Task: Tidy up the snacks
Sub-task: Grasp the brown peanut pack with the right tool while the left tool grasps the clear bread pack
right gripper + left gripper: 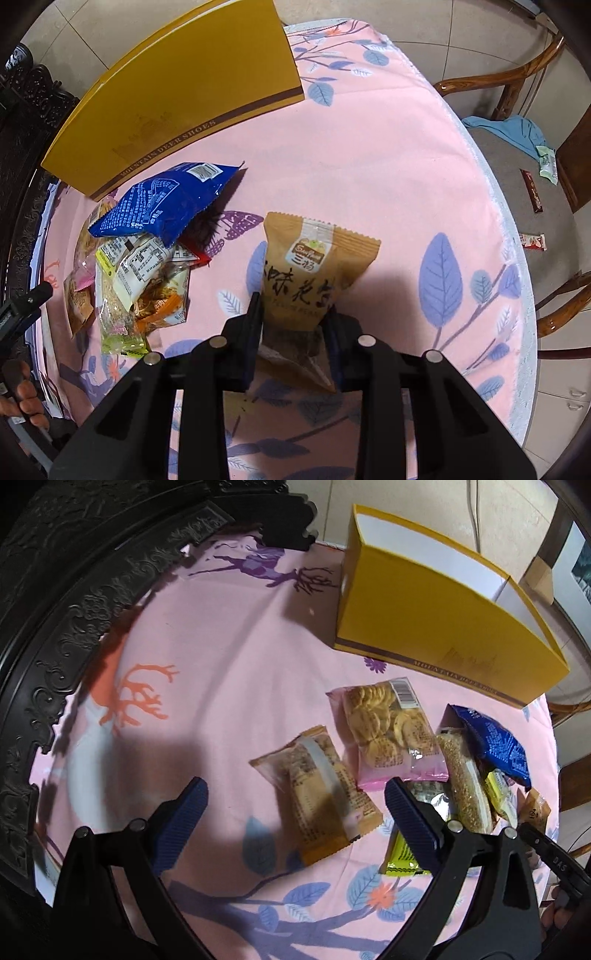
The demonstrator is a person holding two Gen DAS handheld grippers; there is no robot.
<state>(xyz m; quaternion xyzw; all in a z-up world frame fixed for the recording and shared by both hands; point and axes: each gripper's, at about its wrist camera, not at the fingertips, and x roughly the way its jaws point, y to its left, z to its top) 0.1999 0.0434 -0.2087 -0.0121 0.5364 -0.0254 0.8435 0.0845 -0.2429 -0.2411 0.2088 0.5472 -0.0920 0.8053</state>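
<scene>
Two claws were over the pink tabletop (369, 155), and only one had anything in it. The right claw (293, 314) was pinching a brown peanut packet (314, 266) by its lower end, the packet sticking out ahead of the fingers and apparently clear of the cloth, though I could not be sure. The yellow shoe box (177, 96) stood well ahead and to the left of that claw, with a heap of snacks topped by a blue packet (166, 203) between them. The left claw (295, 812) was spread wide and held nothing; a tan wafer packet (317, 794) lay flat just ahead, between its fingers, and a pink biscuit pack (388, 731) lay just beyond, with the box (443, 627) open-topped further ahead to the right. It looked to me like a pick-and-carry step: one snack lifted, the rest waiting. The next move, I judged, called for carrying the peanut packet up over the box's near wall and letting it go inside, while the left claw lowered around the wafer packet and squeezed.
</scene>
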